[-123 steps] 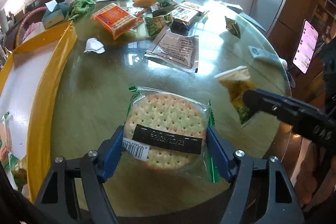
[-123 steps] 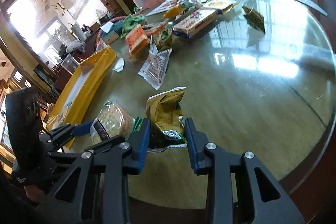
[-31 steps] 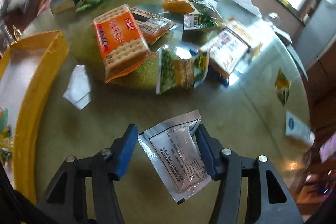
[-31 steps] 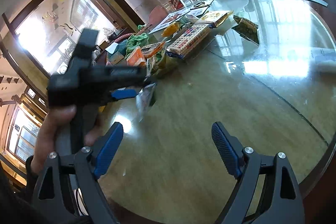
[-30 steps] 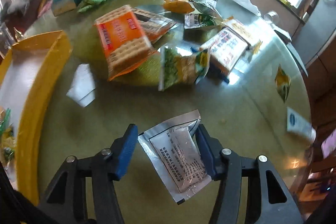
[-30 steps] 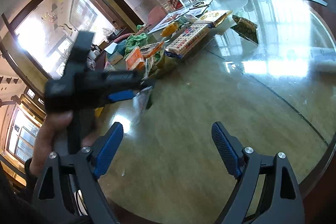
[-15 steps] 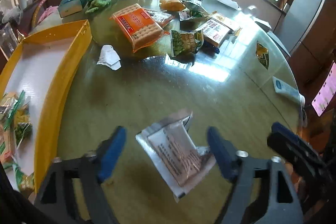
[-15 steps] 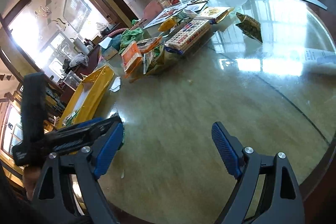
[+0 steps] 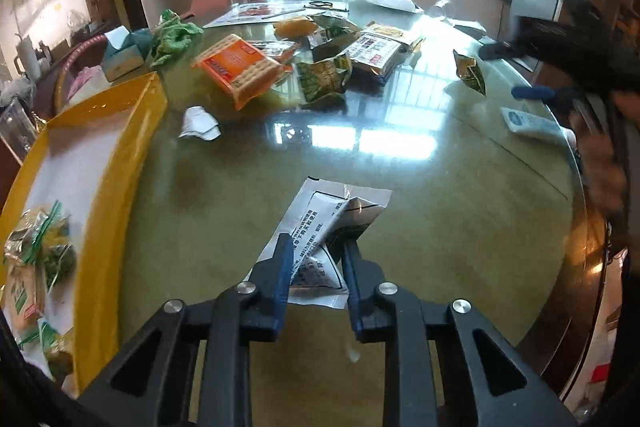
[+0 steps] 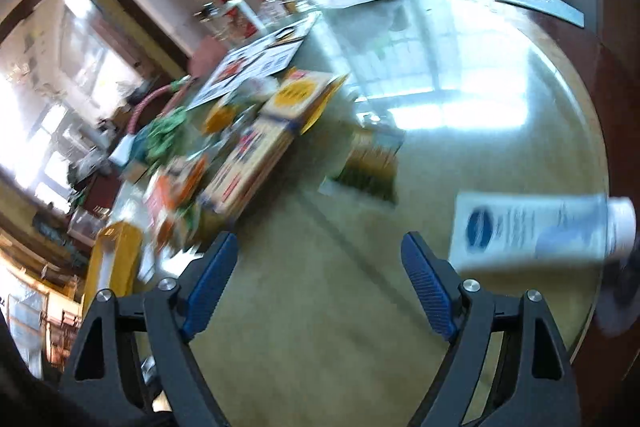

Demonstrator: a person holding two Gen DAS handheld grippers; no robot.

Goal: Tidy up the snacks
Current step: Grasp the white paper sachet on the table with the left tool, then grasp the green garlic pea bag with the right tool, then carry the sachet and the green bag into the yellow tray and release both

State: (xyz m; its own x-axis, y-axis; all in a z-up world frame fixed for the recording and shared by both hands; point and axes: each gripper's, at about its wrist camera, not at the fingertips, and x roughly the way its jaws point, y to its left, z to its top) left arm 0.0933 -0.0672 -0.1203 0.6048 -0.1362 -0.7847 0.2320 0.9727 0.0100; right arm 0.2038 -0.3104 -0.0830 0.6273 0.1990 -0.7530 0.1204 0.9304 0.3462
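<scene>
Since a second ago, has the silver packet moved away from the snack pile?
Yes. The silver packet, pinched in the left gripper, now sits nearer the table's near edge, farther from the orange cracker pack.

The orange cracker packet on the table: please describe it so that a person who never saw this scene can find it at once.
Start at the round glass-topped table and look toward its far side, where loose snack packets are heaped. The orange cracker packet lies at the left end of that heap, just beyond the far corner of the yellow tray. It alone is bright orange, with pale square crackers showing through it.

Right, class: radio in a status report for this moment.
Left gripper just closed on silver packet. Right gripper open, empty. Yellow tray left, path unobstructed.
</scene>
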